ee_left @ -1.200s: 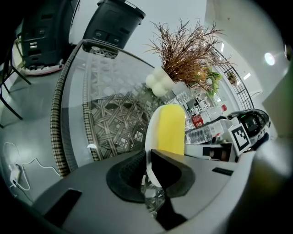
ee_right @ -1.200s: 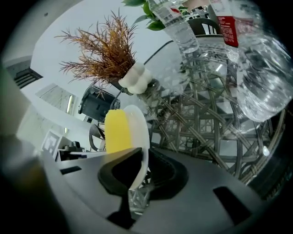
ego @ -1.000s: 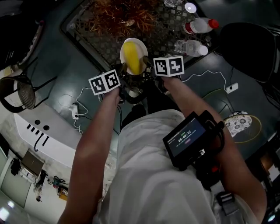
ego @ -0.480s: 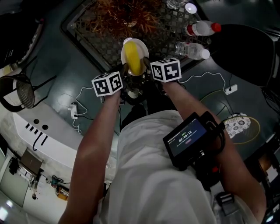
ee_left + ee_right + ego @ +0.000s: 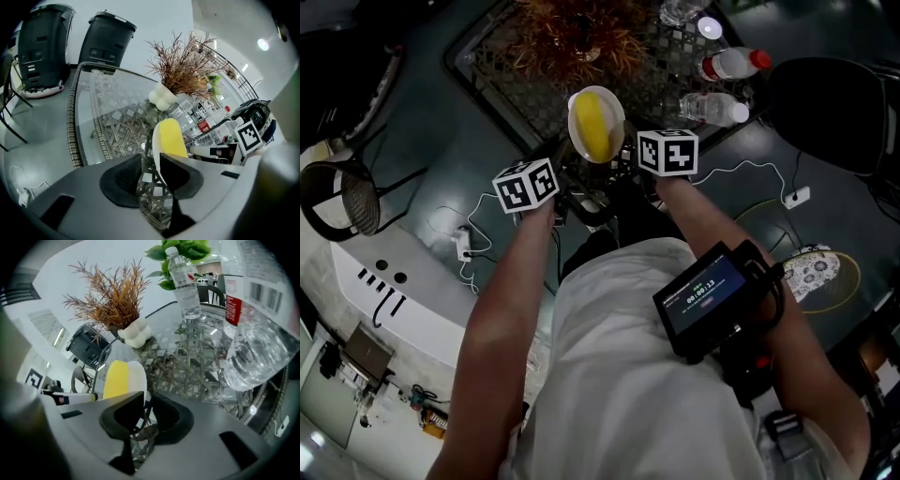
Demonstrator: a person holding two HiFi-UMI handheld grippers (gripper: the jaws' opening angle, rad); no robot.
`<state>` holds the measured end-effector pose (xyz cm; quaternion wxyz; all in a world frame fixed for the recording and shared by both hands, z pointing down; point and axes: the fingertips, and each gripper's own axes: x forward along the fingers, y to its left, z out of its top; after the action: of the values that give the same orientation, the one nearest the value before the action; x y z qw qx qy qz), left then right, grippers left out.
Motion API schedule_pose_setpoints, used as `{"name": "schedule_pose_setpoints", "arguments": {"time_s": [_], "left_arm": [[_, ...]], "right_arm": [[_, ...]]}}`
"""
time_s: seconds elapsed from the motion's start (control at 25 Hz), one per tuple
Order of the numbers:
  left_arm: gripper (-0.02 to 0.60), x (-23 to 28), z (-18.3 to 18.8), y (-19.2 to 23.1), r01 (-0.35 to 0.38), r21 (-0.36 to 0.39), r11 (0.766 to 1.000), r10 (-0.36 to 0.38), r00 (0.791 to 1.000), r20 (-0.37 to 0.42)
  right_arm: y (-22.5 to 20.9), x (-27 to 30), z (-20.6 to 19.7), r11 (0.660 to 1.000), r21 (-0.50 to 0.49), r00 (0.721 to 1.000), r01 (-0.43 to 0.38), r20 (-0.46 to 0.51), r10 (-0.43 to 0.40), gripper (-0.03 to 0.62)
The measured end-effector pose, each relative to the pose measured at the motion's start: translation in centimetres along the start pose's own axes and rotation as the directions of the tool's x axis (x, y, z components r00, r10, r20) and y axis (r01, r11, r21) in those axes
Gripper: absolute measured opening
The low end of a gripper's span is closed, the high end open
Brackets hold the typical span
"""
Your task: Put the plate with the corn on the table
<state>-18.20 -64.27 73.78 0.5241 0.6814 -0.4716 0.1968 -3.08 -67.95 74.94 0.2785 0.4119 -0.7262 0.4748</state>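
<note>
Left hand-held gripper: jaws drawn narrow; I am pinching the near rim of the plate with it, on the plate's left side.

Right hand-held gripper: jaws likewise narrow; I am gripping the same near rim on its right side.

Plate: white, riding between the two grippers, out in front of me over the near edge of the bench. Whether its underside is touching the glass I cannot tell.

Corn: one yellow cob, lying lengthwise along the middle of the plate, loose.

Bench: glass over a woven lattice. A dried plant is standing farther in. Two water bottles are sitting off to the right, near the plate but apart from it.

Step in hand, as I am judging it: lowering and setting down.

Handling notes:
- I am aiming to bring both sides down together, so the plate is sitting level and the cob is not rolling.
- I am aiming to carry it a little farther in from the edge, short of the plant and left of the bottles.
- I am planning to let the glass take the weight before spreading either pair of jaws, then both at once.
</note>
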Motion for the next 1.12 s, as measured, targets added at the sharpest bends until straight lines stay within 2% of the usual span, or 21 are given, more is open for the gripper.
{"name": "schedule_pose_setpoints", "arguments": {"time_s": [0.24, 0.28, 0.36, 0.44, 0.56, 0.8, 1.12], "left_arm": [[0.101, -3.5, -1.5, -1.2, 0.01, 0.029, 1.0, -0.011, 1.0, 0.021], [0.101, -4.1, -2.0, -1.5, 0.014, 0.037, 0.999, -0.015, 1.0, 0.021], [0.096, -5.1, -2.7, -1.9, 0.022, 0.049, 0.999, -0.023, 0.999, 0.028], [0.044, -6.1, -3.0, -2.2, 0.026, 0.057, 0.998, -0.028, 0.999, 0.046], [0.01, -7.6, -3.5, -2.4, 0.033, 0.072, 0.997, -0.038, 0.997, 0.067], [0.008, -11.9, -4.6, -3.3, 0.076, 0.106, 0.991, -0.088, 0.99, 0.114], [0.008, -15.0, -6.8, -4.3, 0.129, 0.141, 0.982, -0.15, 0.978, 0.147]], "right_arm": [[1.0, -3.4, -0.4, 0.998, 0.058, 0.999, -0.008, 0.043, 0.005, 0.055], [1.1, -4.0, -0.7, 0.998, 0.062, 0.999, -0.005, 0.049, 0.002, 0.023], [1.5, -4.9, -0.9, 0.998, 0.064, 0.998, -0.009, 0.067, 0.004, 0.009], [1.8, -5.8, -0.9, 0.999, 0.051, 0.996, -0.01, 0.083, 0.006, 0.009], [2.7, -7.3, -1.0, 0.999, 0.037, 0.994, -0.02, 0.105, 0.016, 0.009], [5.6, -11.3, -1.7, 0.999, -0.009, 0.983, -0.051, 0.175, 0.052, 0.009], [8.8, -14.2, -4.6, 0.991, -0.054, 0.969, -0.121, 0.21, 0.13, 0.009]]}}
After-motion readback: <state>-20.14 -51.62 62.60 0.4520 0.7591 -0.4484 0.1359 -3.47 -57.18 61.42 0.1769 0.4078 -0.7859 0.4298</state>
